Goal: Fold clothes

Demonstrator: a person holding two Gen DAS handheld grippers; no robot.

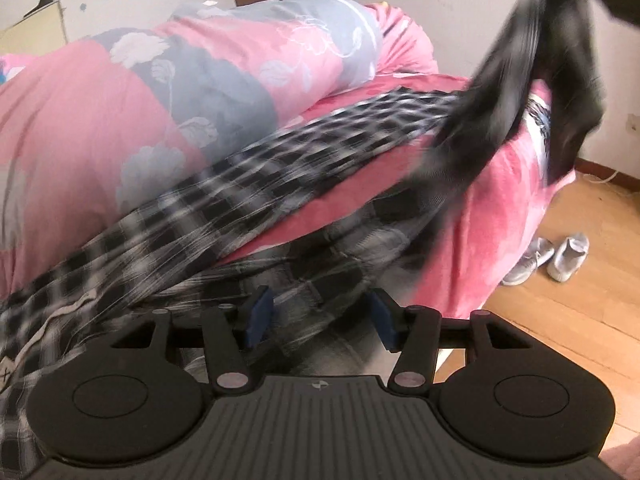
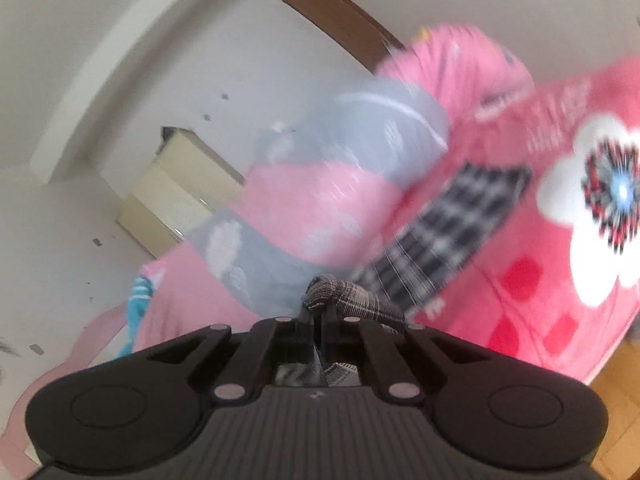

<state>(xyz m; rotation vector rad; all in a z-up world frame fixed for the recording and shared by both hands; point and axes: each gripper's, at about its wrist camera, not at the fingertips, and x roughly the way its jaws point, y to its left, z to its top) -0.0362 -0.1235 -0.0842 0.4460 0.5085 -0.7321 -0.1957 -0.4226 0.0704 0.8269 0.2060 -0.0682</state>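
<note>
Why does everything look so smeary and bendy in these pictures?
Left wrist view: the checked shirt is streaked by motion blur, while the shoes on the floor stay fairly clear. Right wrist view: the pink flowered blanket smears sideways, and the fisheye lens bends the wall edges.

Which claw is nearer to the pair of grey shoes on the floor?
Left. The left claw hangs open over the checked garment at the bed's edge, with the shoes on the floor beside it. The right claw is raised, shut on checked cloth.
</note>
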